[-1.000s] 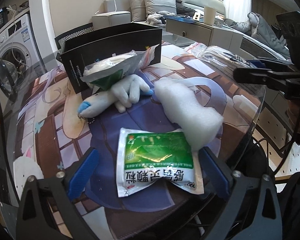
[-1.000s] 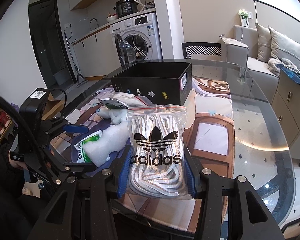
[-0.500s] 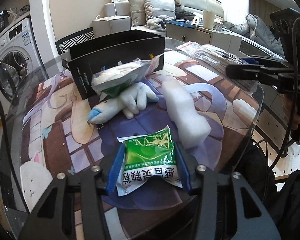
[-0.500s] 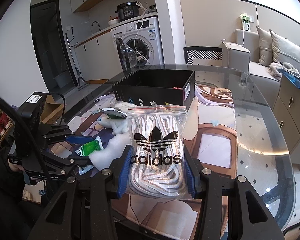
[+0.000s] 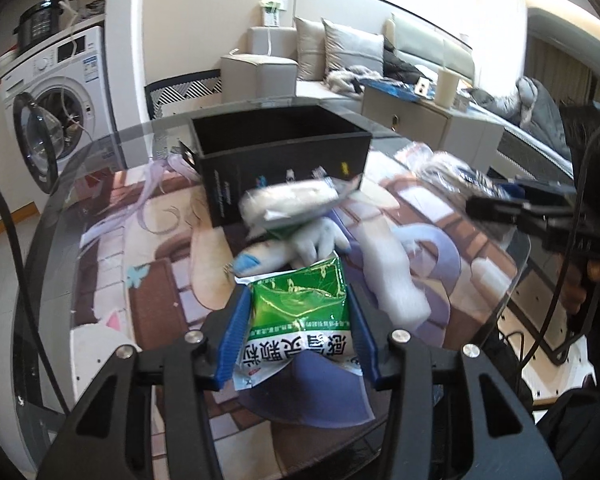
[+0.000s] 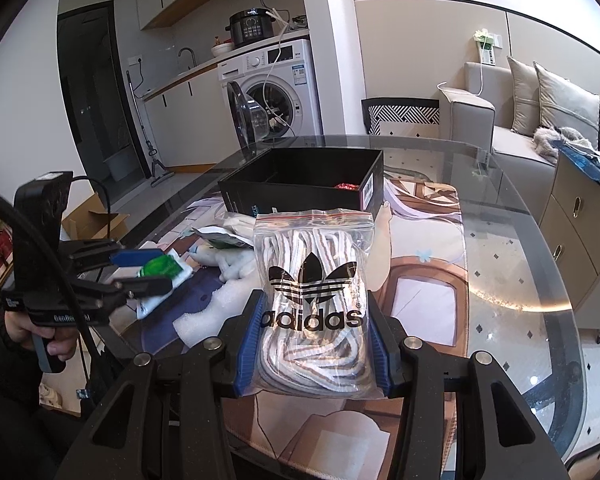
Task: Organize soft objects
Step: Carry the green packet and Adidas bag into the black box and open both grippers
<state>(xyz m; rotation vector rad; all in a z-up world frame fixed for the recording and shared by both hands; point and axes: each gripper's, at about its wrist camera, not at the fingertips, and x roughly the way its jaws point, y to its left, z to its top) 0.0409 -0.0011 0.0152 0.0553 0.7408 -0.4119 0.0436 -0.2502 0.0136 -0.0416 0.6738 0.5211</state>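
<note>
On the glass table (image 6: 512,280), over a printed mat (image 5: 172,240), the soft things crowd toward the near edge, with a stiff black box (image 5: 276,156) open-topped at the mat's far edge. The left gripper (image 5: 298,320) clamps a crinkly green-and-white sachet (image 5: 300,312) between its blue pads (image 5: 232,332); the packet bulges upward and is raised off the mat. Just beyond it lie a fuzzy white plush toy (image 5: 300,246) with a blue tip, a glossy white pouch (image 5: 292,200) resting on the toy against the box's front wall, and a lumpy strip of white foam (image 5: 396,276) toward the table's right edge. The right gripper (image 6: 314,332) squeezes a clear zip bag (image 6: 312,288) stuffed with coiled striped cord, held upright above the near edge. Both tools tilt downward toward the table; in the right wrist view a hand (image 6: 40,336) wraps the left tool's grip.
</note>
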